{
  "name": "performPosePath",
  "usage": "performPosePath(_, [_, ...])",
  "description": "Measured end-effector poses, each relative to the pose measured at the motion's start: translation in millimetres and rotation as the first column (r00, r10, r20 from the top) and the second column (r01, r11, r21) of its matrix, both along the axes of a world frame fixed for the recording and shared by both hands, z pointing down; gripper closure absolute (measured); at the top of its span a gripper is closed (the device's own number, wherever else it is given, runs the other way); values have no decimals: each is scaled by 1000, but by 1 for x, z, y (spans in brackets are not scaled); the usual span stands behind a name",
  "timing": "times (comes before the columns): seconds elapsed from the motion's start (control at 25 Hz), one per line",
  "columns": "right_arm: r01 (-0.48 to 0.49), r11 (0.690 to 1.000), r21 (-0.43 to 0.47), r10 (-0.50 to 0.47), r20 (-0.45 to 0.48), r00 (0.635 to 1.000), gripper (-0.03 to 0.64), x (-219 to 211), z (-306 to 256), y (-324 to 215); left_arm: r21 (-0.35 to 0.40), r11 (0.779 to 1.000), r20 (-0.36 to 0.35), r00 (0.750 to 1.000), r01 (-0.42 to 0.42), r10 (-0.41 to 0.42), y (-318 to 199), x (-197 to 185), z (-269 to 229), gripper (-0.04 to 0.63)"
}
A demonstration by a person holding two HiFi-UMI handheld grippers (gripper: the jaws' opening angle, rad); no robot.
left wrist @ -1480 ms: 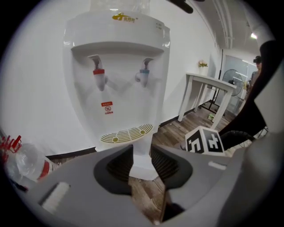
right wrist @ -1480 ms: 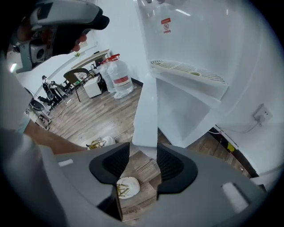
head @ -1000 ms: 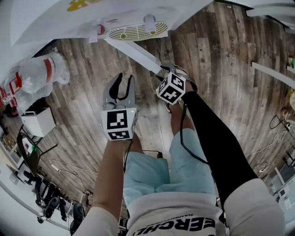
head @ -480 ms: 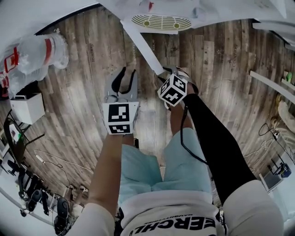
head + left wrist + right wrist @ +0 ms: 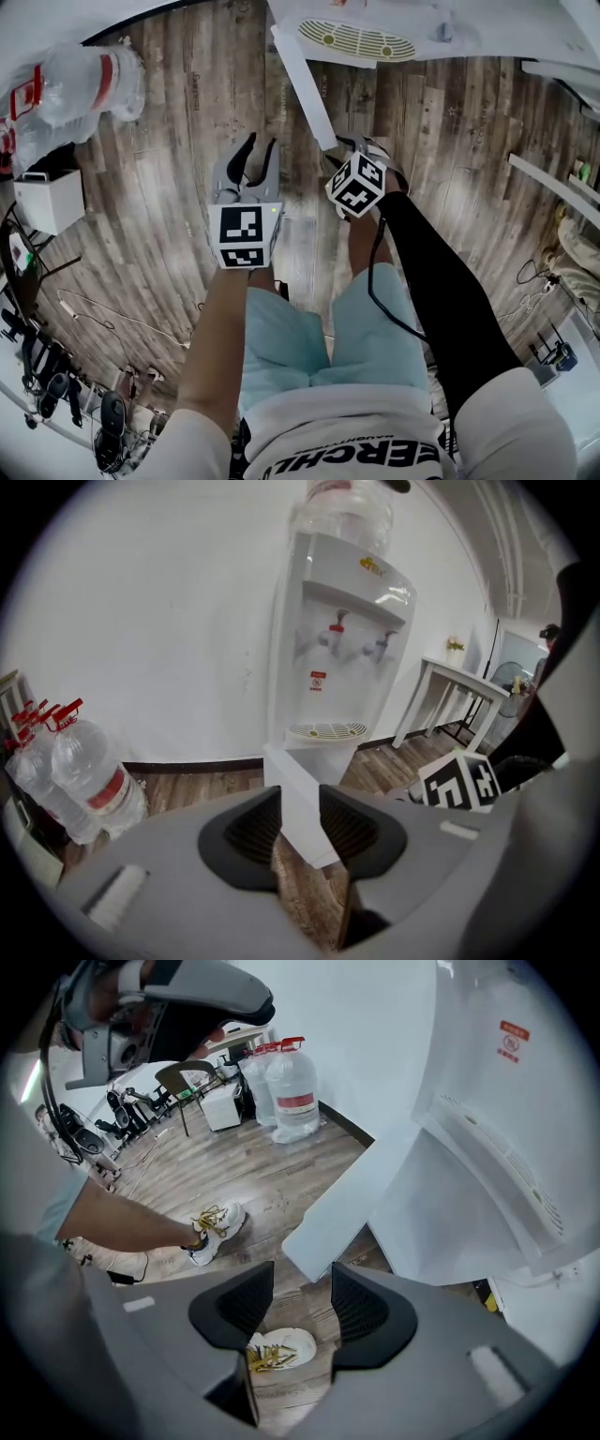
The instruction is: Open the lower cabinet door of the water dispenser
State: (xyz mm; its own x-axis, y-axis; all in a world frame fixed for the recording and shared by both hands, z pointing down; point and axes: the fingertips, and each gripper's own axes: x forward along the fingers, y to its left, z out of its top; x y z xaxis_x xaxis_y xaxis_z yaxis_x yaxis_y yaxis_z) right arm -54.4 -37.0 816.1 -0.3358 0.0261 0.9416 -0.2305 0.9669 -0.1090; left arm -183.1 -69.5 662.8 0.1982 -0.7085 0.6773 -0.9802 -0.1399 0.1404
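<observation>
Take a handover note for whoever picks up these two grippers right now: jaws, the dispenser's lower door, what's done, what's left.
Left gripper: jaws apart, empty, pointed at the water dispenser.
Right gripper: jaws apart, empty; a corner of the lower cabinet door sits just beyond them, not gripped.
Done: the door stands swung out, with the cabinet interior exposed.
Left: probably only backing both grippers away; swing it wider if needed.

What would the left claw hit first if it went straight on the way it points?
Probably the open lower cabinet door: its white panel lies straight ahead of the left claw, framed by its parted jaws, before the water dispenser. Depth is hard to judge.
</observation>
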Motion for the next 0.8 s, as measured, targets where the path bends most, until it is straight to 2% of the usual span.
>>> performPosePath(0.8, [62, 998, -11, -63, -5, 998, 443, -36, 5, 22, -4, 1000, -5, 1000, 16, -16, 15, -32, 8, 463])
